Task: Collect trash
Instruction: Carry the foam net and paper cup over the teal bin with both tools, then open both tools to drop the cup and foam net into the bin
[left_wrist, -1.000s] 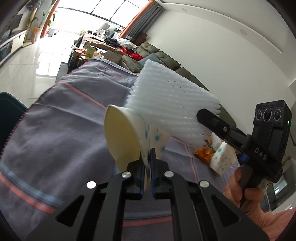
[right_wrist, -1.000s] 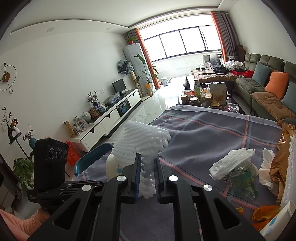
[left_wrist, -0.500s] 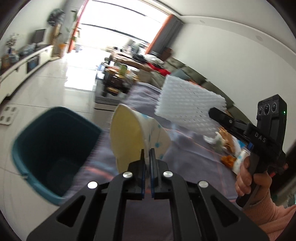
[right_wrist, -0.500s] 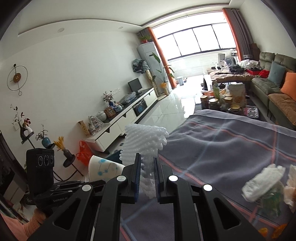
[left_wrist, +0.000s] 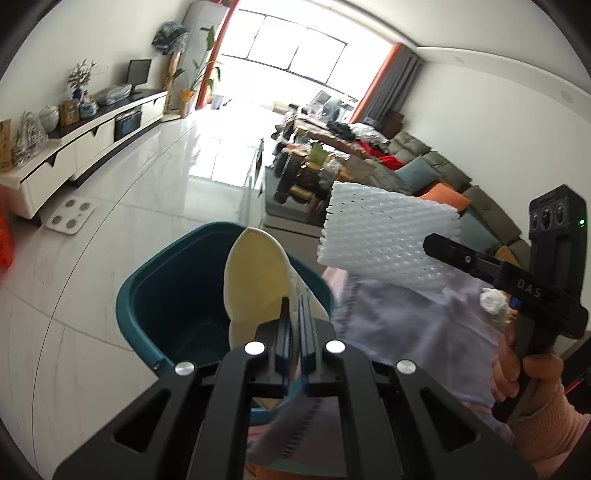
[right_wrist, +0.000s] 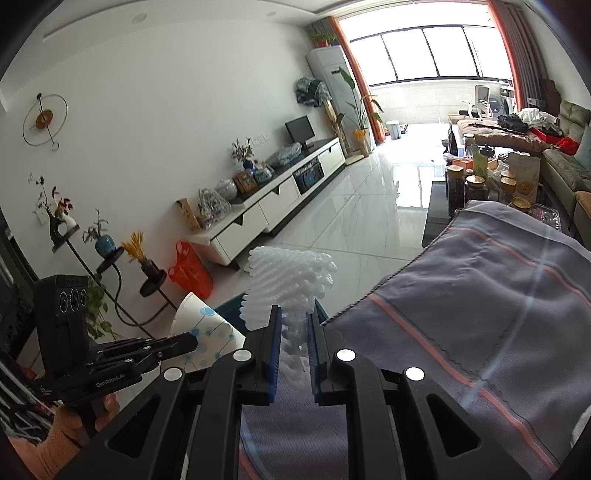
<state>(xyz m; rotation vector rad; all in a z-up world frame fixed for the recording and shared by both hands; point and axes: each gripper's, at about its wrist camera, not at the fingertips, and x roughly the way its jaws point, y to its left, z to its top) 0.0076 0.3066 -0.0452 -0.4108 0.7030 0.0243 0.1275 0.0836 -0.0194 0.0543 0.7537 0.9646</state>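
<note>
My left gripper (left_wrist: 294, 314) is shut on the wall of a squashed paper cup (left_wrist: 255, 280), white with blue dots, held over the open teal bin (left_wrist: 166, 295) on the floor. In the right wrist view the same cup (right_wrist: 207, 336) sits at lower left in the left gripper (right_wrist: 184, 343). My right gripper (right_wrist: 293, 325) is shut on a white foam net sleeve (right_wrist: 291, 277), above the table's left edge, with the bin's rim just behind it. From the left wrist view, the foam sleeve (left_wrist: 384, 243) hangs to the right of the cup, pinched by the right gripper (left_wrist: 428, 242).
A grey cloth with pink stripes (right_wrist: 480, 295) covers the table to the right of the bin. A crumpled white scrap (left_wrist: 491, 299) lies on it. A white TV cabinet (right_wrist: 273, 210) lines the far wall, with an orange bag (right_wrist: 190, 269) and plant stands beside it.
Both grippers have swung left from over the table toward the floor side. The teal bin has come into view, and the cup is over it.
</note>
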